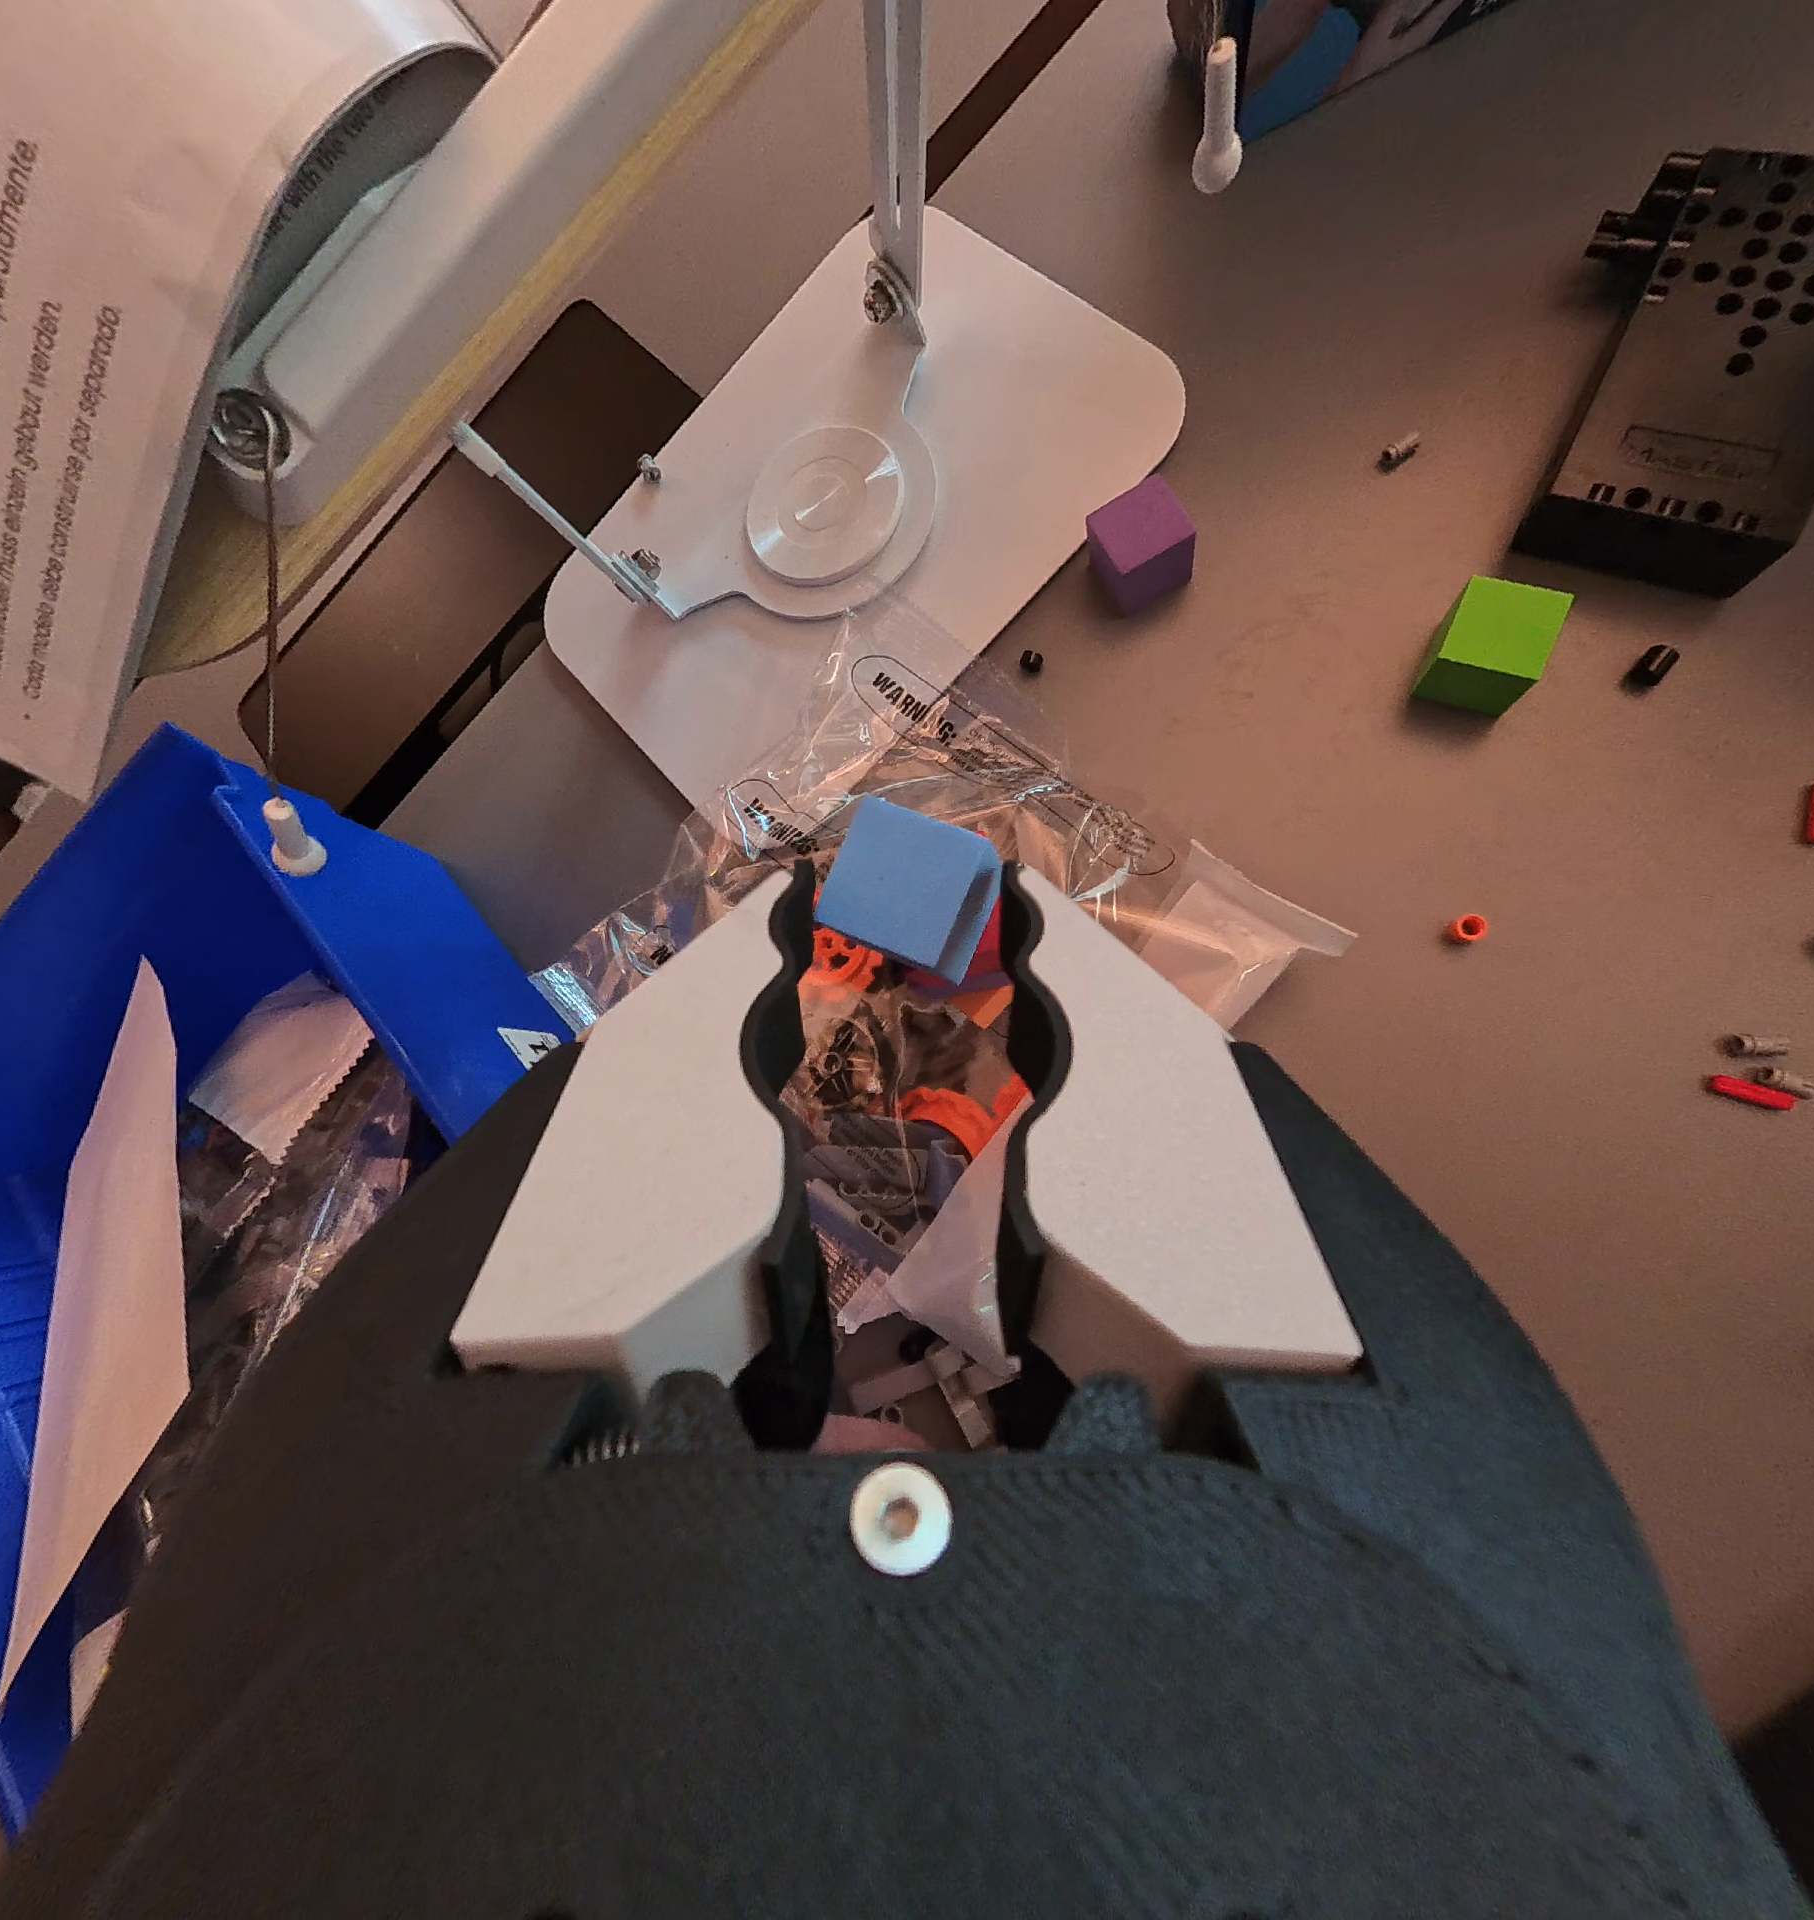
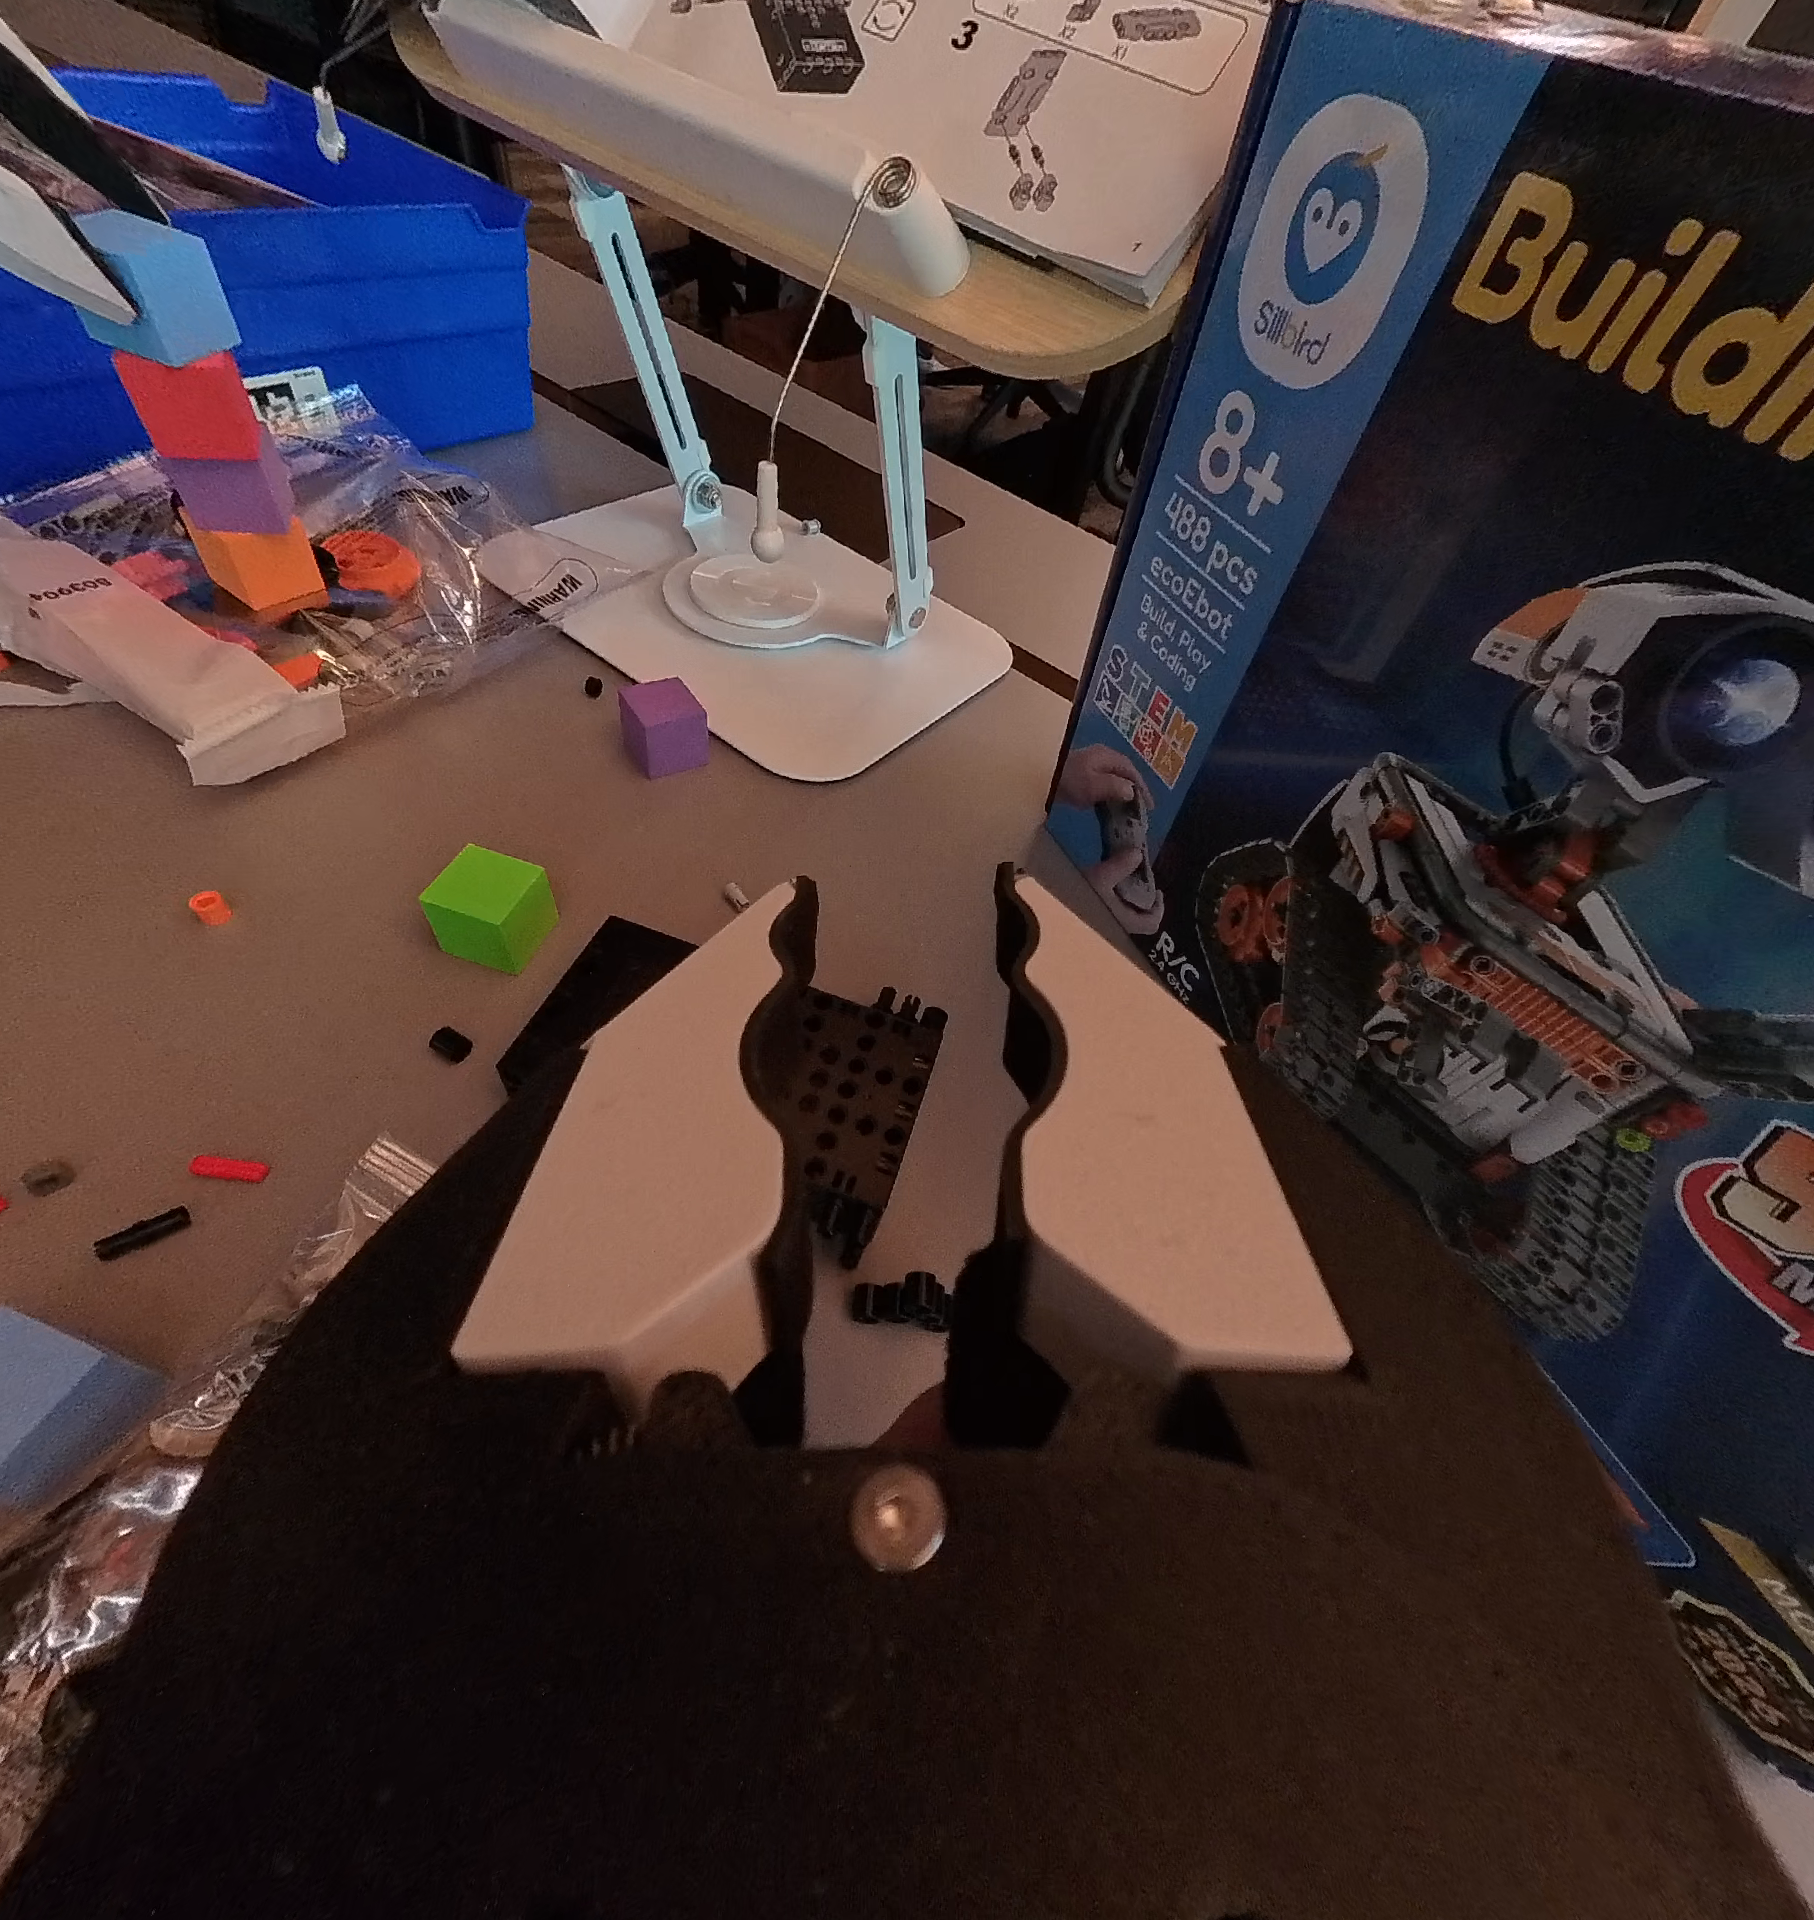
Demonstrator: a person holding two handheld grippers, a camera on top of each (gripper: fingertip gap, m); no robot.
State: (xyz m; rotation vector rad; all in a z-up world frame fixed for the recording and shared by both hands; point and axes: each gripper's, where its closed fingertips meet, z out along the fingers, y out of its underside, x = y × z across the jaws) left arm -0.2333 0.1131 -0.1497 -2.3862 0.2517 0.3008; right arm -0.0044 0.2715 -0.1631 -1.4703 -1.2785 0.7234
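Note:
My left gripper [image 1: 904, 876] is shut on a light blue cube [image 1: 898, 891], with one fingertip on each side of it. In the right wrist view this cube [image 2: 160, 296] tops a leaning stack of a red cube [image 2: 191, 405], a purple cube [image 2: 233, 488] and an orange cube [image 2: 259, 566], which stands on clear plastic bags of parts [image 2: 415, 540]. The left gripper's finger [image 2: 30, 223] reaches in from the top left. My right gripper [image 2: 903, 894] is open and empty, above a black perforated part [image 2: 861, 1081] on the table.
A loose purple cube [image 2: 662, 725] and a green cube [image 2: 487, 906] lie on the table. A blue bin [image 2: 363, 270] stands behind the stack. A white book stand [image 2: 830, 717] and a large toy box [image 2: 1505, 727] stand to the right. Another light blue cube [image 2: 30, 1403] and small pins [image 2: 228, 1169] lie about. Tip to tip, the grippers are about 30 cm apart.

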